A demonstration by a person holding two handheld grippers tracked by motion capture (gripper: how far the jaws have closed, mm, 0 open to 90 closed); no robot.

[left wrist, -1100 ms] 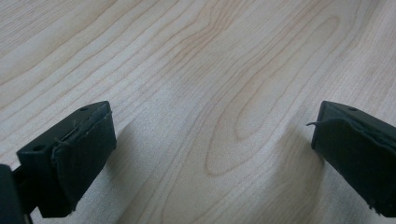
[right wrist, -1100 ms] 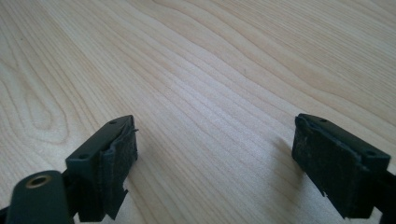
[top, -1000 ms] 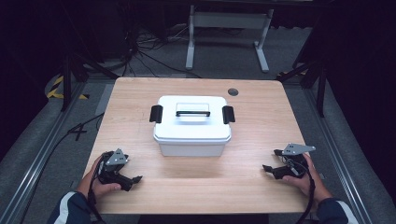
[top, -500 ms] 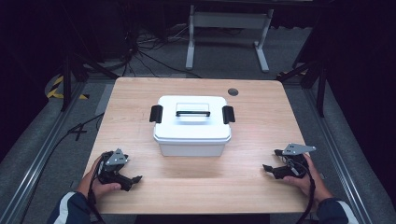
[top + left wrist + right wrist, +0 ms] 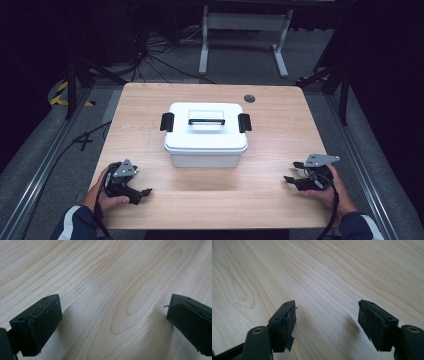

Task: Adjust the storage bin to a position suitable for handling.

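Resting on the wooden table [image 5: 150, 105], both grippers are sitting w/ jaws apart, empty: left gripper [image 5: 141, 192], right gripper [image 5: 290, 178] just been closing partway; white lidded box [image 5: 206, 134] ahead, between them.

Wood-grain table [image 5: 150, 107], round dark plug [image 5: 249, 98] near far edge. Grey carpet floor [image 5: 240, 55] around it, cables [image 5: 150, 65] strewn behind. White metal stand [image 5: 245, 22] at back. Yellow-black tape [image 5: 62, 95] at left. Surroundings dark, table lit from above

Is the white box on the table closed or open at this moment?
Closed. In the high view the lid sits flat on the white box, and the black latches lie at both ends; whether they are locked cannot be told.
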